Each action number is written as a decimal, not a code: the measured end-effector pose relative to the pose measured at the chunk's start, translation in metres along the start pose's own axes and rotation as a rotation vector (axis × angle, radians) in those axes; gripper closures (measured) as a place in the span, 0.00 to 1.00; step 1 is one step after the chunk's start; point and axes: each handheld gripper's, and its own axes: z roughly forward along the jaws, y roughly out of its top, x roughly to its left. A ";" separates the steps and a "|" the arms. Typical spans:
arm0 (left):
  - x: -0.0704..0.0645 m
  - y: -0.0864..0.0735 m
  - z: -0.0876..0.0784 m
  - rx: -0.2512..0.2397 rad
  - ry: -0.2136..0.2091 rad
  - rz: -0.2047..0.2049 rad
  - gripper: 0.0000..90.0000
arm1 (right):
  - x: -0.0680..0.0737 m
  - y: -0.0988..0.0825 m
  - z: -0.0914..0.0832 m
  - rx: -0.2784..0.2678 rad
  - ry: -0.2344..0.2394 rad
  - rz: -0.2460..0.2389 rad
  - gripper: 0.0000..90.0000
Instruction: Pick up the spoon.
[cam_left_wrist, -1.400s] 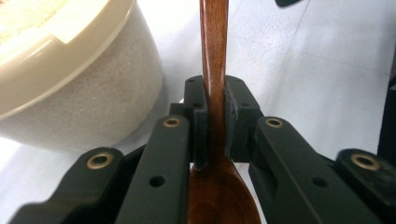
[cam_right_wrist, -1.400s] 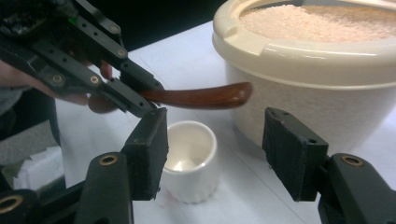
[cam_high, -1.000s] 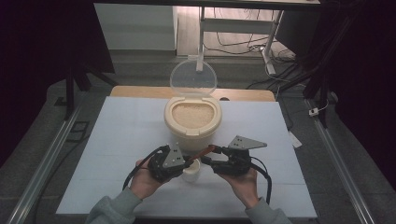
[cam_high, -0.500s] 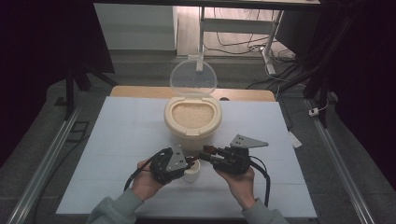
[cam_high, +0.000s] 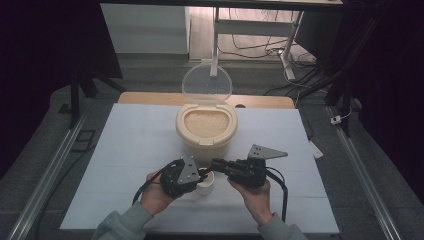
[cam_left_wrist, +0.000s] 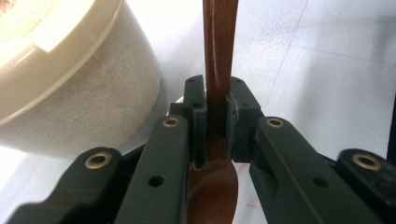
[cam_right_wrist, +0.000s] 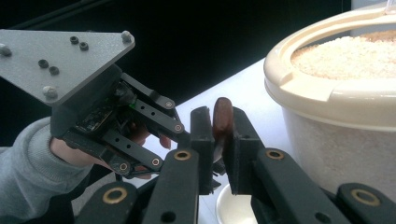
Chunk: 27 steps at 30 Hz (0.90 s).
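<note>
A cream tub (cam_high: 206, 131) stands at the middle of the white desk (cam_high: 125, 150), filled almost to the rim with pale rice (cam_high: 206, 120); its clear lid (cam_high: 207, 86) stands upright behind it, hinged open. In the right tool view the rice lies level under the tub's thick rim, and in the left tool view the tub's wall is close on the left. Nearer the person, just in front of the tub, a small white cup (cam_high: 206, 184) sits on the desk between the 2 hands; what is in it cannot be told. A brown wooden spoon (cam_left_wrist: 218, 60) is above the cup, held by both tools at once. The left tool (cam_high: 199, 175) pinches the spoon's neck, its pads pressed on either side of the handle just above the bowl, which lies between its arms. The right tool (cam_high: 216, 165) has just been closing and now pinches the rounded far end of the handle between its pads. The 2 tools point toward each other, almost tip to tip, over the cup. The left hand (cam_high: 156, 194) and the right hand (cam_high: 255, 196) come in from the near edge in grey sleeves, each gripping its tool from below, held low over the desk.
</note>
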 end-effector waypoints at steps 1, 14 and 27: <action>0.000 0.000 -0.001 -0.004 -0.002 -0.005 0.88 | 0.000 0.000 0.000 -0.008 0.007 0.002 0.92; 0.023 -0.034 -0.016 -0.081 -0.010 -0.214 0.45 | -0.007 0.004 -0.015 -0.084 0.004 -0.001 0.92; 0.031 -0.084 -0.039 -0.074 0.045 -0.324 0.34 | -0.011 0.011 -0.030 -0.137 -0.009 -0.008 0.92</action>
